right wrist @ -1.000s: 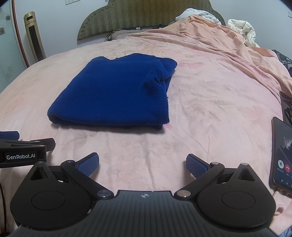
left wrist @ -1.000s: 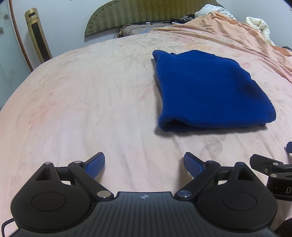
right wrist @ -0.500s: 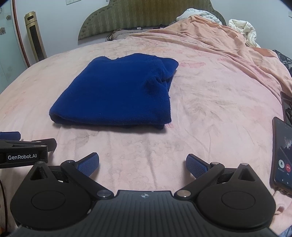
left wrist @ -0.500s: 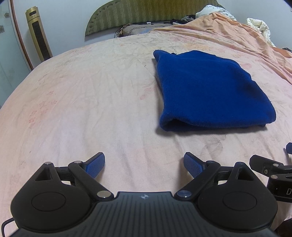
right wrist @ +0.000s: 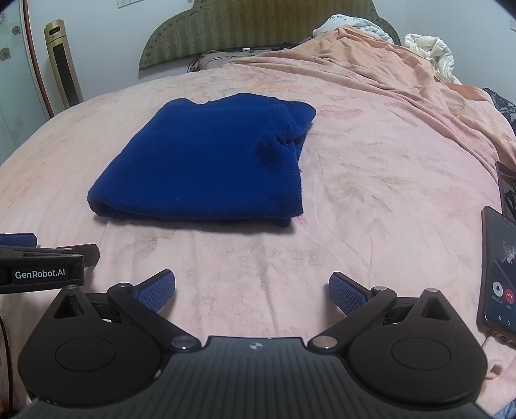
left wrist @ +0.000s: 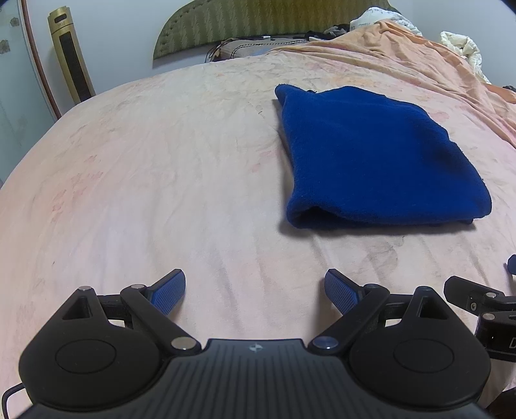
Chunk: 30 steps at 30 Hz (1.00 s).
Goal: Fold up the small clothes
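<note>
Lying folded on bed (left wrist: pixel 161 180): blue garment (left wrist: pixel 377 154) | ahead of both jaws, untouched | jaws wide, empty

A bedroom in a home is shown. Most of both views is filled by a wide bed covered with a wrinkled pale pink patterned sheet (right wrist: pixel 371 199). A padded olive-green headboard with a curved top (right wrist: pixel 258 29) is set against the plain white wall behind it. A rumpled peach-orange blanket (right wrist: pixel 387 71) and cream bedding (right wrist: pixel 432 48) are heaped near the head end. A tall gold and black tower appliance (left wrist: pixel 69 61) is stood by the wall.
</note>
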### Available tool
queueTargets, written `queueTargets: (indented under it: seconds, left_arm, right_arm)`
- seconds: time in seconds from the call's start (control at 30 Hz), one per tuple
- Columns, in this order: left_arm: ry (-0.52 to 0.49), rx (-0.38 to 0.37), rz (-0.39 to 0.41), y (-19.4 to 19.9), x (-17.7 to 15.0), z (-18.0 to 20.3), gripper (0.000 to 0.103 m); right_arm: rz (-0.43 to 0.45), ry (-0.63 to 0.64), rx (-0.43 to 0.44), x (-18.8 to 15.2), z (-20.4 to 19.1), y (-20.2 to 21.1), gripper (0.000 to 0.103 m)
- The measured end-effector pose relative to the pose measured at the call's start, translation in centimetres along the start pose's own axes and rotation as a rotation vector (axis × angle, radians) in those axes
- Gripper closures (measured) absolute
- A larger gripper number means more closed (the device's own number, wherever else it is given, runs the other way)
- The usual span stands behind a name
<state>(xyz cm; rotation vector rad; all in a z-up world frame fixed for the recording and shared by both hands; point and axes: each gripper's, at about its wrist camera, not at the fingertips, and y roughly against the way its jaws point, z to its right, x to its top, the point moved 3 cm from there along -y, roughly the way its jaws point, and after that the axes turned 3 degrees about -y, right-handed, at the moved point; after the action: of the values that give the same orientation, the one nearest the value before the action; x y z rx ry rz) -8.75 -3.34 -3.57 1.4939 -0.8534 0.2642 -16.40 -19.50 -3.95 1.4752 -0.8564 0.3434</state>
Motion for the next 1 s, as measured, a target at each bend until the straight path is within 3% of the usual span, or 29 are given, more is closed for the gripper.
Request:
queueTargets:
  seconds: [1.0]
  left_arm:
    - [0.019,-0.013,-0.009,-0.05,-0.11,-0.37,0.009]
  right_arm:
    - [-0.001,0.027,0.009,-0.19,-0.5,0.27,0.0]
